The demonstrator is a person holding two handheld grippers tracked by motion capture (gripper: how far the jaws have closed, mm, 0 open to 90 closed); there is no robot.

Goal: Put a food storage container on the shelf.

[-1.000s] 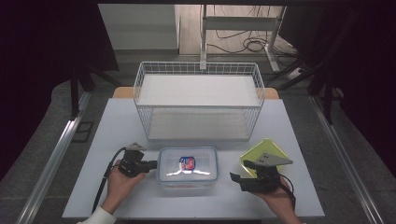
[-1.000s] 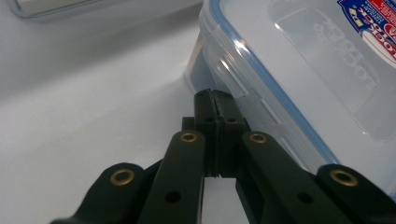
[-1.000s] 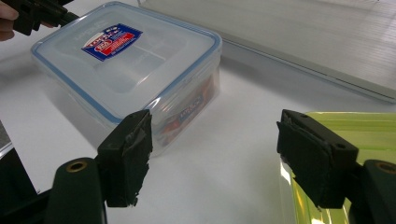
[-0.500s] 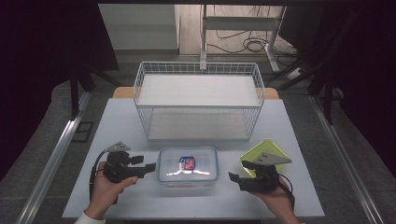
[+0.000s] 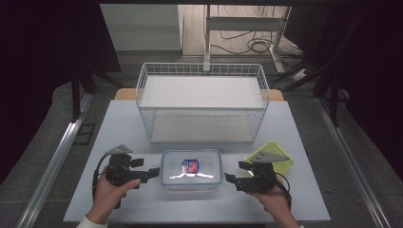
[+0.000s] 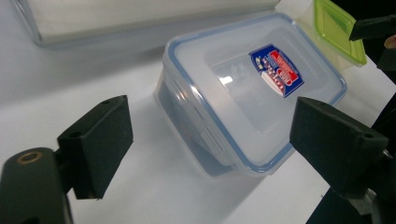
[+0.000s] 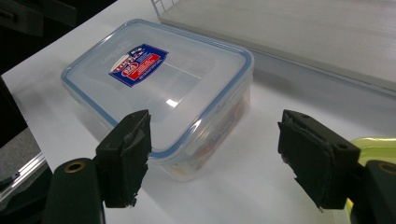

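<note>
Two grippers flank the clear rectangular plastic container with blue-rimmed lid (image 5: 191,169), which sits just in front of the white wire basket (image 5: 202,105), a lime-green lid (image 5: 278,156) lying to its right. Jaws of the left gripper (image 5: 153,172) and right gripper (image 5: 229,179) are spread wide, holding nothing. Judged best: both short ends should be gripped squarely below the rim. Its long axis runs parallel to the basket front, lid upward.

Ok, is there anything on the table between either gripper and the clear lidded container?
Nothing visible. The left gripper and right gripper flank the clear container, jaws open, with bare table between. The green lid lies behind the right gripper.
</note>
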